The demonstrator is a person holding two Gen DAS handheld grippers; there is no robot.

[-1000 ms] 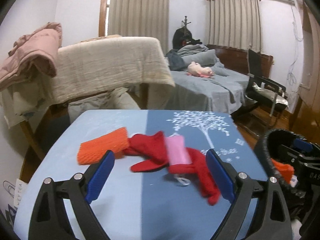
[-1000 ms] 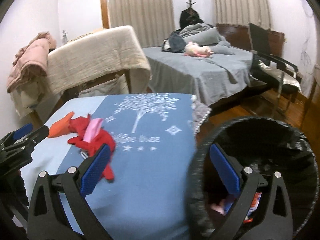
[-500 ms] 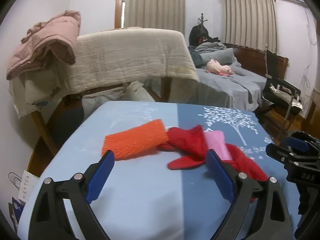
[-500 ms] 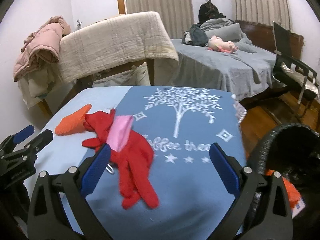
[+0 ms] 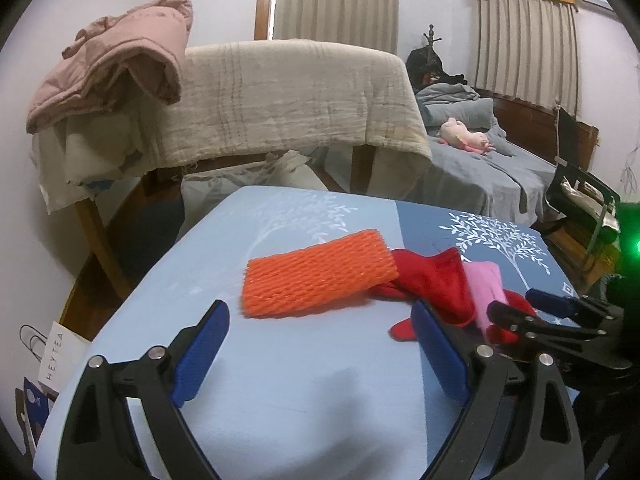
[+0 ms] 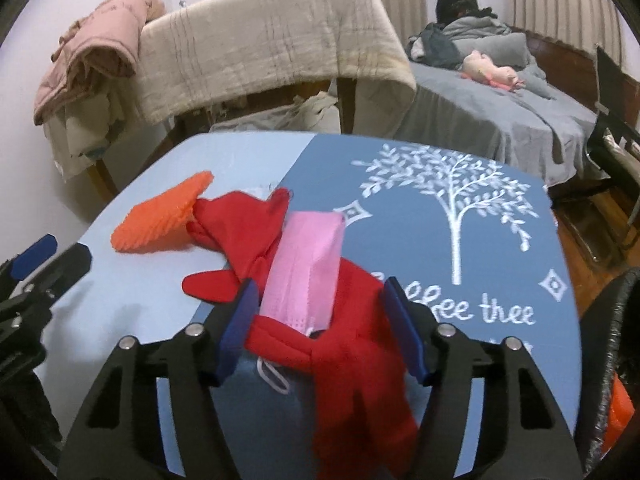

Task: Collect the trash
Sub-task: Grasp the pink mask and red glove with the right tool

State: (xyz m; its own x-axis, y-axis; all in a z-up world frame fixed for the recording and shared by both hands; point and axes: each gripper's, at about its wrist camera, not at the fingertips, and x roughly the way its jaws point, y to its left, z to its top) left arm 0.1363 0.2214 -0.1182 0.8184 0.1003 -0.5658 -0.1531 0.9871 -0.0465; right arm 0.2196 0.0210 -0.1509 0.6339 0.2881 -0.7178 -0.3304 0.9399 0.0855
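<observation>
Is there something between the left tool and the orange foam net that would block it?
Nothing visible. The left tool is open and only bare tablecloth lies between its fingers and the orange foam net. The red glove touches the net's right end, off the path.

White walls (image 5: 224, 4) are enclosing the room. Beige curtains (image 5: 336, 4) are hanging closed at upper centre. A bed (image 5: 480, 168) under grey bedding is standing at right, a blanket-draped rack (image 5: 288, 96) at centre left, wooden floor (image 6: 576, 236) showing far right.
</observation>
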